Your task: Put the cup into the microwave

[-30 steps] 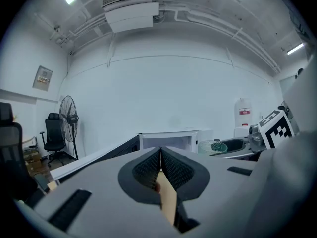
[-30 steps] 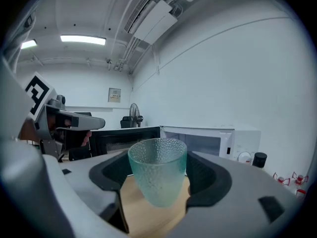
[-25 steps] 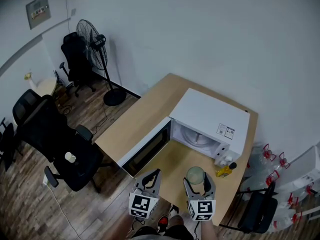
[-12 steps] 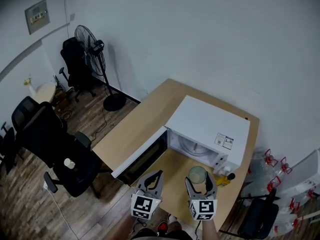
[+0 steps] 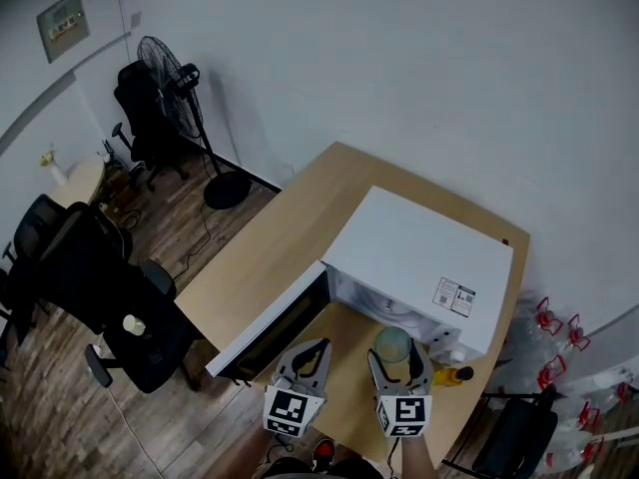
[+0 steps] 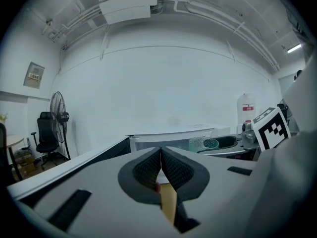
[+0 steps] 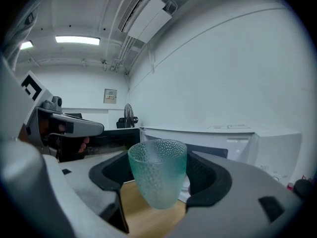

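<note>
I am in an office. Black swivel chairs (image 5: 75,267) stand on a wood-plank floor (image 5: 60,417), and a pedestal fan (image 5: 165,65) stands by a bare white wall (image 5: 399,68). A pale wood desk (image 5: 270,238) holds a microwave (image 5: 419,252). A strip light (image 7: 77,40) glows overhead.

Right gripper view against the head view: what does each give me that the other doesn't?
Only the right gripper view shows the right gripper's pads pressed on both sides of the dimpled green cup. Only the head view shows the microwave's white top with its sticker, the whole table and the wood floor. Both show the cup held upright in front of the open microwave.
</note>
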`<state>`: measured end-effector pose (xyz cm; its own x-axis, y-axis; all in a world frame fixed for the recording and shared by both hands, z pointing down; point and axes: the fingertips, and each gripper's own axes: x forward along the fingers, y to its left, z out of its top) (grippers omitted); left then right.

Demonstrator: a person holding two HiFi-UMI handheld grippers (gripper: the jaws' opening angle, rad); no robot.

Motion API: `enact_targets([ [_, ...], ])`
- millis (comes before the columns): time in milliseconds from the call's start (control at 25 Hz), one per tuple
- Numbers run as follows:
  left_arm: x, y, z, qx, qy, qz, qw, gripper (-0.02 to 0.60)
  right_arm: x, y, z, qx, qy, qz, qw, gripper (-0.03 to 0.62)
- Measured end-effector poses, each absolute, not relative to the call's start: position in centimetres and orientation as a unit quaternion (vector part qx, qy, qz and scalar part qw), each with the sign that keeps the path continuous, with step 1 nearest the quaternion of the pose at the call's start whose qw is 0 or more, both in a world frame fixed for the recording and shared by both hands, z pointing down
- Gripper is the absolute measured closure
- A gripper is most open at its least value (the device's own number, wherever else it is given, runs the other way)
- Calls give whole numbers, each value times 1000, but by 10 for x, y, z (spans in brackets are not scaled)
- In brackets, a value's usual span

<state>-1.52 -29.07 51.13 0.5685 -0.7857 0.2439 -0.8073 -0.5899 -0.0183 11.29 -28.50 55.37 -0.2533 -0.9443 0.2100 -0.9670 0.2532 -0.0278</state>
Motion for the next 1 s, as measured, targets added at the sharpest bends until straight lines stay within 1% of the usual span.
enact_targets([
  [520, 1, -348, 551, 881, -447, 139, 71, 558, 127, -354, 591, 607, -785, 97, 80, 241],
  [1000, 13, -375, 578, 879, -443, 154, 85, 558, 134, -390, 623, 607, -782, 113, 82, 241],
])
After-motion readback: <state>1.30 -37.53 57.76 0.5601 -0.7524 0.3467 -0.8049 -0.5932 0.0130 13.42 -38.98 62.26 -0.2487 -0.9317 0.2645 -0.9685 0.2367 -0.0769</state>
